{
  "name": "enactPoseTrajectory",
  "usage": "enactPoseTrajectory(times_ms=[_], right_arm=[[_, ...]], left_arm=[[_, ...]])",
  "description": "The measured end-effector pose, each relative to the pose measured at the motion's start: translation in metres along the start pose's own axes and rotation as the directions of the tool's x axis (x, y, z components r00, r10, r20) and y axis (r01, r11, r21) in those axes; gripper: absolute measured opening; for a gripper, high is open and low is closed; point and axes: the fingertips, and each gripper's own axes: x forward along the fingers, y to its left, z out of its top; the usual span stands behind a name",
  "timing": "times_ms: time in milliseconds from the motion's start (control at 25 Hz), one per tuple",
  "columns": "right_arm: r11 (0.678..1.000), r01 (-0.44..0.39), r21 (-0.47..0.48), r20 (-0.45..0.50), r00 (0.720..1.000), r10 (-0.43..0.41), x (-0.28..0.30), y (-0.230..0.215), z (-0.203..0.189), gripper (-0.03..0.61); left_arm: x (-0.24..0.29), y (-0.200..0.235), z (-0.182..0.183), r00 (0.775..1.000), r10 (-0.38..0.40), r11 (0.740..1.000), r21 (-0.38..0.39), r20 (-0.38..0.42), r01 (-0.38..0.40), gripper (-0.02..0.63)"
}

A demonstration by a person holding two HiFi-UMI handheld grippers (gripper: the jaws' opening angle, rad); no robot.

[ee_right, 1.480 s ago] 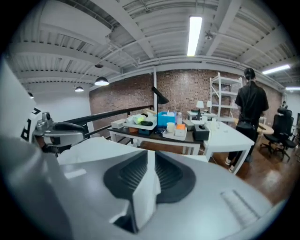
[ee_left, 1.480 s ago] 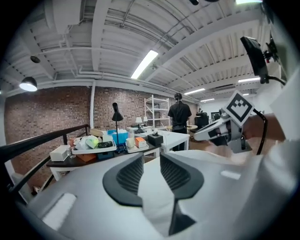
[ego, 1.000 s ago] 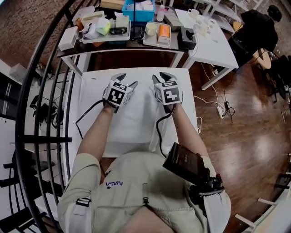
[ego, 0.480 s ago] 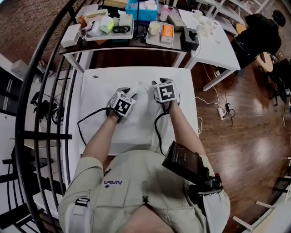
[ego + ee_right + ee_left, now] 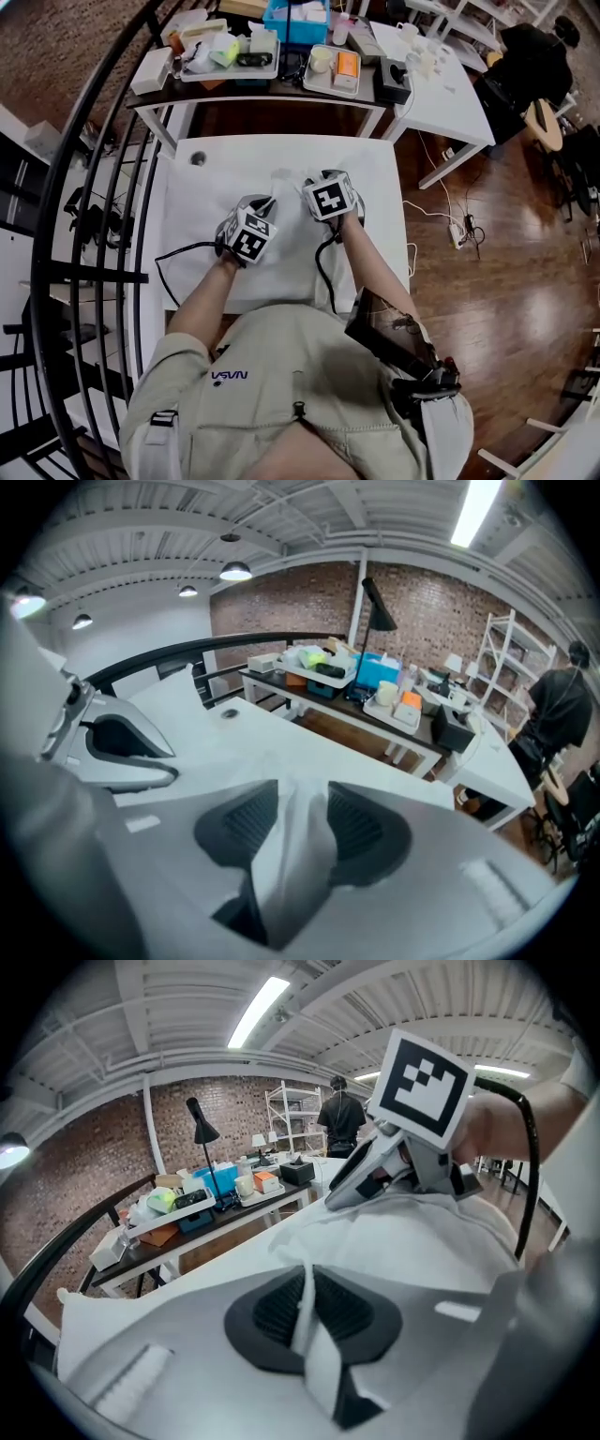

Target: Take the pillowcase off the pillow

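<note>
Pinching a thin pillowcase (image 5: 412, 1241) fold, the just-closed left tool (image 5: 305, 1309) could slip; right tool (image 5: 300, 832), jaws just widened round cloth, grips nothing.

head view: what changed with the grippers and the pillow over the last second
Both grippers came down onto the pillowcase, the left gripper drawing toward the person. Its jaws have just been closing and now pinch a fold of the cloth. The right gripper has just been opening its jaws, with cloth still between them. The table stayed put.
</note>
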Motion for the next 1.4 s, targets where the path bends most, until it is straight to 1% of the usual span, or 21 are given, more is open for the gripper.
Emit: enactPoseTrajectory(times_ms=[80,120,200,240,400,520,640,800,920,1040,1160,1240,1360,1400], right_arm=[[1.000,-0.004,-0.006,-0.031,1.000,0.004,-0.001,0.006,-0.011,0.157],[1.000,0.001,-0.021,-0.027,1.000,-0.002,-0.003,0.007,-0.011,0.135],[0.999,0.023,-0.041,-0.002,1.000,-0.023,-0.009,0.005,-0.006,0.042],[0.999,0.032,-0.032,0.007,0.999,-0.031,-0.013,0.003,-0.005,0.026],[0.995,0.080,0.063,0.055,0.995,-0.084,-0.033,-0.011,0.000,0.014],[0.981,0.128,0.143,0.074,0.987,-0.140,-0.046,-0.025,-0.002,0.012],[0.966,0.183,0.183,0.141,0.968,-0.210,-0.063,-0.046,0.007,0.011],[0.929,0.250,0.273,0.169,0.938,-0.302,-0.085,-0.074,0.000,0.011],[0.901,0.294,0.320,0.174,0.916,-0.361,-0.096,-0.090,-0.008,0.011],[0.871,0.340,0.355,0.149,0.899,-0.412,-0.103,-0.103,-0.024,0.011],[0.855,0.361,0.372,0.115,0.896,-0.428,-0.098,-0.105,-0.038,0.011],[0.860,0.362,0.359,0.102,0.901,-0.422,-0.089,-0.105,-0.043,0.011],[0.894,0.320,0.315,0.133,0.917,-0.375,-0.072,-0.102,-0.043,0.015],[0.903,0.297,0.312,0.149,0.923,-0.355,-0.068,-0.098,-0.042,0.030]], left_arm=[[-0.012,-0.005,0.002,1.000,0.006,1.000,-0.004,0.031,-0.006,0.028],[-0.018,-0.007,0.003,0.999,0.011,1.000,-0.005,0.052,-0.011,0.026],[-0.034,-0.009,0.008,0.995,0.021,1.000,-0.021,0.100,-0.019,0.025],[-0.043,-0.009,0.012,0.992,0.025,0.999,-0.035,0.124,-0.021,0.025],[-0.075,-0.001,0.030,0.975,0.047,0.996,-0.079,0.217,-0.031,0.025],[-0.093,0.007,0.042,0.964,0.047,0.997,-0.073,0.262,-0.029,0.025],[-0.106,0.014,0.050,0.954,0.053,0.996,-0.080,0.294,-0.031,0.026],[-0.116,0.026,0.056,0.937,0.088,0.988,-0.147,0.338,-0.040,0.018],[-0.115,0.033,0.058,0.930,0.110,0.983,-0.177,0.351,-0.050,0.014],[-0.103,0.038,0.052,0.924,0.127,0.980,-0.191,0.360,-0.060,0.014],[-0.088,0.042,0.043,0.926,0.136,0.982,-0.174,0.352,-0.078,0.014],[-0.071,0.044,0.038,0.933,0.145,0.983,-0.157,0.329,-0.098,0.014],[-0.043,0.047,0.031,0.943,0.145,0.985,-0.134,0.301,-0.109,0.014],[-0.038,0.048,0.030,0.945,0.142,0.986,-0.121,0.295,-0.111,0.017]])
